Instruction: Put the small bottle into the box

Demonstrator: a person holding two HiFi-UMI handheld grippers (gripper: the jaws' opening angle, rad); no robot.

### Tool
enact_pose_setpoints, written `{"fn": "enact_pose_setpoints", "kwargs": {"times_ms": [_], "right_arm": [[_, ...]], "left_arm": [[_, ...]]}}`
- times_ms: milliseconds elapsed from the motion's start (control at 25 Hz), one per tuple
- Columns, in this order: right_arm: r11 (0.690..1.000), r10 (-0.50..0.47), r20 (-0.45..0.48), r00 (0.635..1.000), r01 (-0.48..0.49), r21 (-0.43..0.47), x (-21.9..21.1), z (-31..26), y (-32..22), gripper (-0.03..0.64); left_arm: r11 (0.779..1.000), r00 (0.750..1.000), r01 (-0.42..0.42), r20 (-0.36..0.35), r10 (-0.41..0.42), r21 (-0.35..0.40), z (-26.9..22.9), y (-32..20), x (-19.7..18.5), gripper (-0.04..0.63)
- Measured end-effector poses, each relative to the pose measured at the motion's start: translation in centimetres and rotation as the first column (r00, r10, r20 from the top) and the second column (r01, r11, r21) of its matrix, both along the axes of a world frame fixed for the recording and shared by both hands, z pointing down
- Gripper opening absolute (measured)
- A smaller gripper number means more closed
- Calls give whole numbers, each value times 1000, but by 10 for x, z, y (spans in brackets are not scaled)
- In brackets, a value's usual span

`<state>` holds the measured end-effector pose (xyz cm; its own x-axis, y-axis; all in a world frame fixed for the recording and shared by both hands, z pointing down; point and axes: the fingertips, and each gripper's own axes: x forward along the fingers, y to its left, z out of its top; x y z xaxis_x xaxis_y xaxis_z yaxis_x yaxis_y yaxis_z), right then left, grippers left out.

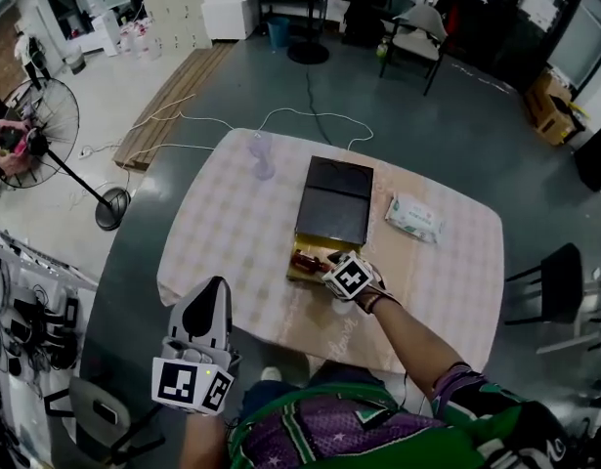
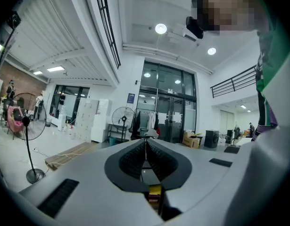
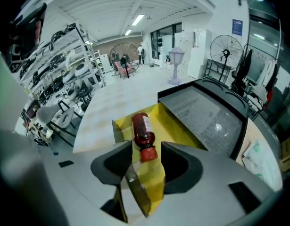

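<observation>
The small red bottle (image 1: 306,261) (image 3: 142,133) lies on its side on the yellow floor of the box (image 1: 300,275) (image 3: 175,126), whose black lid (image 1: 334,201) (image 3: 206,119) is folded back flat. My right gripper (image 1: 329,262) (image 3: 147,147) points steeply down at the box's near end. Its jaws stand wide, one on each side of the bottle's red cap, with a gap on both sides. My left gripper (image 1: 214,289) (image 2: 145,142) hangs off the table's near left corner, pointing level, with its pads together and nothing between them.
The table (image 1: 232,233) has a pale checked cloth. A white tissue packet (image 1: 413,216) lies right of the box, and a clear lamp-shaped item (image 1: 262,154) (image 3: 175,65) stands at the far left. A floor fan (image 1: 26,130) and cables are at the left, a black chair (image 1: 559,281) at the right.
</observation>
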<state>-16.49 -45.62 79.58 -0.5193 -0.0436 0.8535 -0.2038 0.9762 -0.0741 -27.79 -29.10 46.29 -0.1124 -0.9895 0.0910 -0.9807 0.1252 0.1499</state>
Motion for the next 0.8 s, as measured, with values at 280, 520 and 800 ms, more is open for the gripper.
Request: {"fn": "enact_pose_setpoints", "kwargs": {"times_ms": [280,520,800], "right_arm": [[987,160,99,982,-160,-7,10,-47,12,201],[941,326,262,908,-339,5,29,-111,16,192],[900,399,407,822,-437,0,52,-176,42,193]], "left_arm": [[996,996,-94,-2,94,0,-14,1,-2,28],[983,984,-179,21,178,30,-29,1,5,28],[955,955,-294,41,293,35,-42,16,13,29]]}}
